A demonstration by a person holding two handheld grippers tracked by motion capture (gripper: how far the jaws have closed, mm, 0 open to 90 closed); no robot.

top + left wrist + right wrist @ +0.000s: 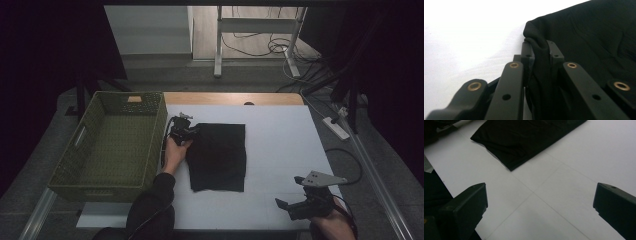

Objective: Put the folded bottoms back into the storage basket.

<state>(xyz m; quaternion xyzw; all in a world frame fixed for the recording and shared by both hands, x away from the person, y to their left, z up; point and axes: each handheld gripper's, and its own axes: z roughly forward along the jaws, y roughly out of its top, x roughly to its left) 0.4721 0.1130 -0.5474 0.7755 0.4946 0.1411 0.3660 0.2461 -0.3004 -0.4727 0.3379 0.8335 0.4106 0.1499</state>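
Observation:
A folded black cloth [219, 156] lies flat on the white table top [280, 145], a little left of the middle. My left gripper [192, 134] is at the cloth's far left corner and is shut on it. In the left gripper view a pinched fold of the black cloth [539, 62] stands up between the two black jaws of the left gripper [540, 48]. My right gripper [289, 198] hovers near the table's front right edge, jaws wide apart, nothing between them. In the right gripper view the black cloth [524, 137] lies ahead of my right gripper [540, 201], at the top.
An olive woven basket [112, 145] stands at the table's left side, right beside the cloth and the left hand. A wooden strip [232, 98] runs along the table's far edge. Cables and a power strip [336, 127] lie on the floor to the right.

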